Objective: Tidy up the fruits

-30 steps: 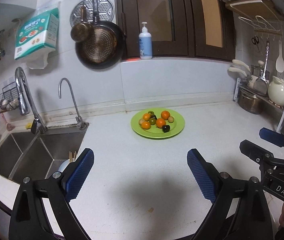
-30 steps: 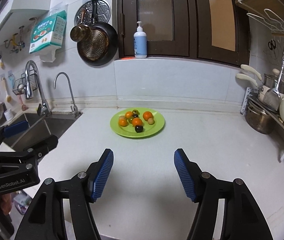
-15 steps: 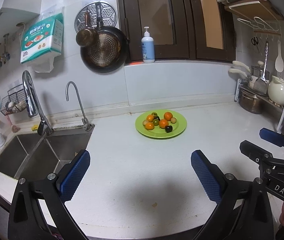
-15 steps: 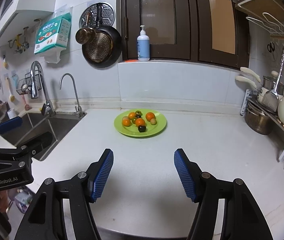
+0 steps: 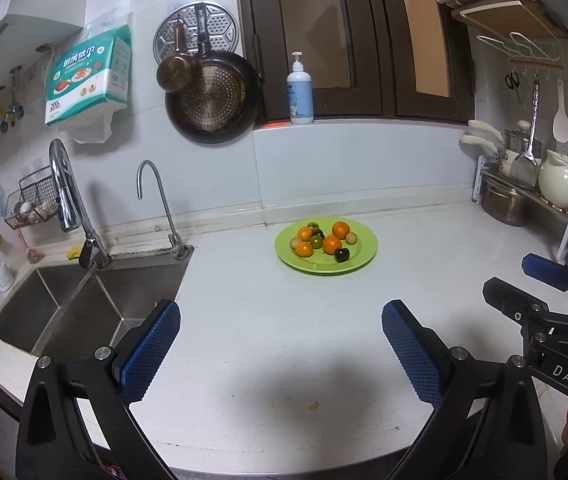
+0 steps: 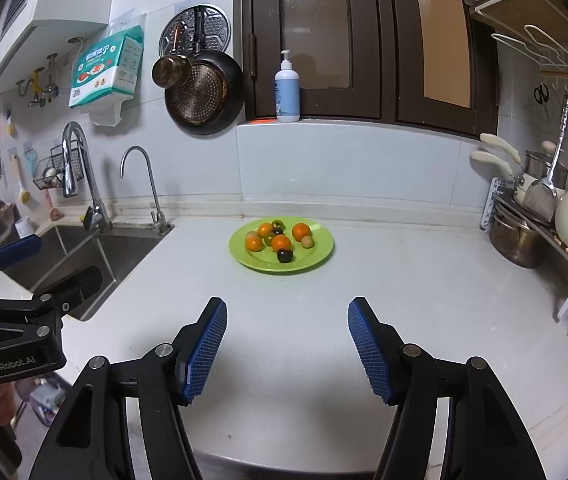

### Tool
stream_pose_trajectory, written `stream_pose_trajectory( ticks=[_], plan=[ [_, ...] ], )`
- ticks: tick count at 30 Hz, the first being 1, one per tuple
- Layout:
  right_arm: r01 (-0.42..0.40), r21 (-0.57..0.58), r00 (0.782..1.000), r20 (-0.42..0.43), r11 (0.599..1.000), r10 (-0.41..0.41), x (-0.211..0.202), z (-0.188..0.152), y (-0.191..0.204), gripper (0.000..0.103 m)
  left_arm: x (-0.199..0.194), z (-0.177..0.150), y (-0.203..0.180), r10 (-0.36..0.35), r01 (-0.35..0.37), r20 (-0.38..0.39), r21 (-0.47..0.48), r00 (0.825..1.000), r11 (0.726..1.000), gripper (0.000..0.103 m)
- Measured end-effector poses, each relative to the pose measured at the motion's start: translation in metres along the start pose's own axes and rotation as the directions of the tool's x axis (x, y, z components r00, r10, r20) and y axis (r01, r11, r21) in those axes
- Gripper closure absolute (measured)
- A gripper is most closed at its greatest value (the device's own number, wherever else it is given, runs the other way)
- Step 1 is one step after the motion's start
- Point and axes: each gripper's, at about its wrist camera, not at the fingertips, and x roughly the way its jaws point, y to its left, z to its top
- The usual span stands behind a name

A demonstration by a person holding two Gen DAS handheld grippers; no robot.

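A green plate sits on the white counter near the back wall; it also shows in the right wrist view. On it lie several small fruits: oranges, dark green and black ones, and pale beige ones. My left gripper is open and empty, held over the counter's front edge, well short of the plate. My right gripper is open and empty, also near the front edge. Each gripper shows at the side of the other's view.
A steel double sink with two taps lies to the left. Pots, a white kettle and utensils crowd the rack at the right. A pan and soap bottle are on the back wall.
Both grippers have drawn back and up from the counter, so the plate looks smaller and farther. Both stay open and empty.
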Motion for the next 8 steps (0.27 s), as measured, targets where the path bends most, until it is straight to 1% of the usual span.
stream_pose_trajectory(
  ticks=[8],
  plan=[
    [-0.002, 0.003, 1.000, -0.001, 1.000, 0.002, -0.0012, -0.0012, 0.0015, 0.039, 0.0014, 0.0007, 0.0006, 0.005, -0.005, 0.004, 0.001, 1.000, 1.000, 0.000]
  ],
)
